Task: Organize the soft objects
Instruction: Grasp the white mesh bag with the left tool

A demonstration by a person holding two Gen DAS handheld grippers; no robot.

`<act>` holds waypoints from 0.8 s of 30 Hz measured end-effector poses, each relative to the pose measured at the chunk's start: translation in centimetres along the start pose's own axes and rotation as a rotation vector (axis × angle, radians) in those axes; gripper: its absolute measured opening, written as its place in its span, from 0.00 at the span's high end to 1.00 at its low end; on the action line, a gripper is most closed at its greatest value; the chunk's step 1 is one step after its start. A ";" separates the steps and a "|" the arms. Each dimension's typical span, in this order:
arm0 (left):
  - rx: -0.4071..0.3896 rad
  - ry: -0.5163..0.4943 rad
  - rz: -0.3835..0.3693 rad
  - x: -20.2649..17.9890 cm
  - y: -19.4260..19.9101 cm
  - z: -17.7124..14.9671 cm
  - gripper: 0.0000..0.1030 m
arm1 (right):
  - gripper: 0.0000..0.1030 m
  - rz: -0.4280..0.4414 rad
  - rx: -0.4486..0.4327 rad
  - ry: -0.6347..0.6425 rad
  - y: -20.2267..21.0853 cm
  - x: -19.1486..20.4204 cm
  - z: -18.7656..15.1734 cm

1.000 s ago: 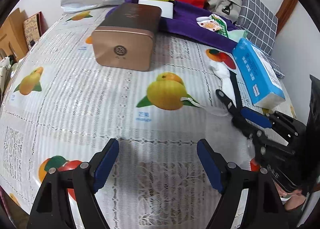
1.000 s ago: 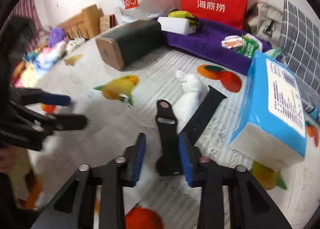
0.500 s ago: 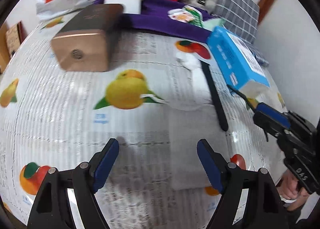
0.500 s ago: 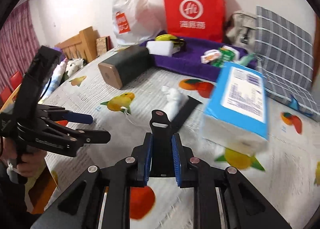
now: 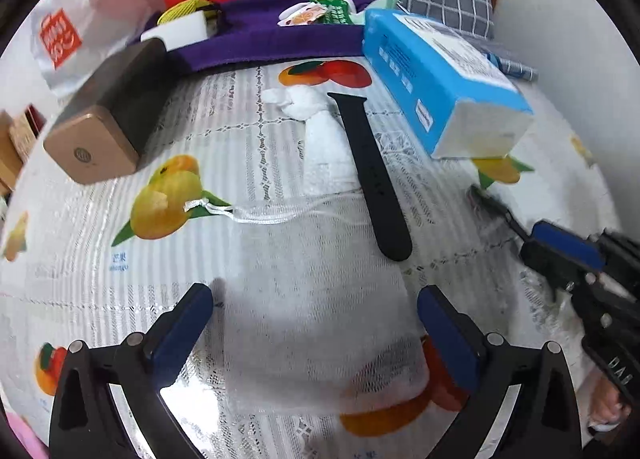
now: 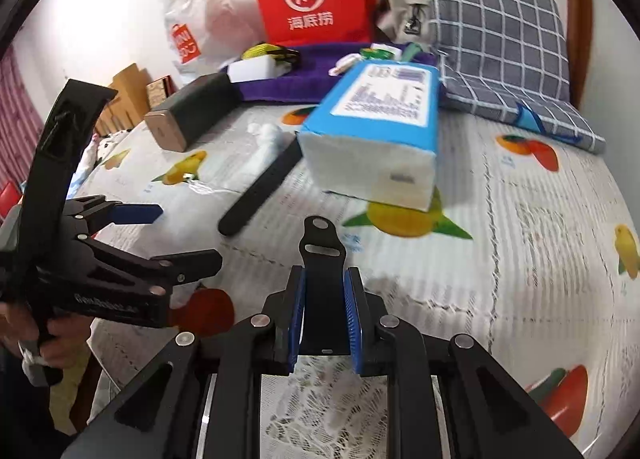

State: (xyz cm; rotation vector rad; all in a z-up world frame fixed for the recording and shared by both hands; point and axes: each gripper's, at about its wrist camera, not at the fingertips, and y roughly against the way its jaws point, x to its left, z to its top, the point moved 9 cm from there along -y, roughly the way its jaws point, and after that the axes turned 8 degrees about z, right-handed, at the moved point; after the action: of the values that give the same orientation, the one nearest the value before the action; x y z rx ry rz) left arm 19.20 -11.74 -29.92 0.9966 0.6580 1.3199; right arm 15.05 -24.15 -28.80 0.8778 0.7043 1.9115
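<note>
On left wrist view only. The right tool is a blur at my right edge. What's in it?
Observer: The right tool is shut on a short black strap.
Operator: Which end shows?
Observer: The end with a slot and a stud sticks out in front of the tool, toward the tissue pack.
Operator: Anything on my left tool from that side?
Observer: A hand grips its handle. The left tool is opening, with nothing between its jaws.
</note>
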 end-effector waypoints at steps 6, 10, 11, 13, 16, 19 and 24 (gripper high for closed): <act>-0.013 0.080 0.009 3.1 1.3 -0.4 0.56 | 0.81 -0.015 0.009 -0.023 -0.2 -0.2 -0.5; 0.013 0.167 -0.044 5.7 1.5 -0.9 0.81 | 0.81 0.000 0.003 -0.039 0.1 0.2 -0.2; 0.023 0.187 -0.062 6.1 1.5 -1.0 0.83 | 0.81 0.001 0.001 -0.040 0.3 0.4 0.0; 0.036 0.220 -0.091 6.9 1.6 -1.4 0.85 | 0.81 0.002 0.000 -0.038 0.5 0.7 0.2; 0.040 0.241 -0.092 8.1 2.0 -2.0 0.86 | 0.81 -0.001 0.003 -0.038 0.7 1.1 0.6; 0.026 0.238 -0.086 8.5 2.7 -1.8 0.86 | 0.81 -0.005 0.001 -0.041 1.1 1.4 1.0; -0.025 0.235 -0.093 9.4 4.7 -0.3 0.86 | 0.81 0.002 -0.016 -0.044 2.3 2.3 2.2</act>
State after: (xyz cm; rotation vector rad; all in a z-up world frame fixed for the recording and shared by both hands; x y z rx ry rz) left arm 18.32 -2.71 -24.61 0.7873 0.8542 1.3707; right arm 14.90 -22.90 -25.09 0.9077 0.6609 1.8913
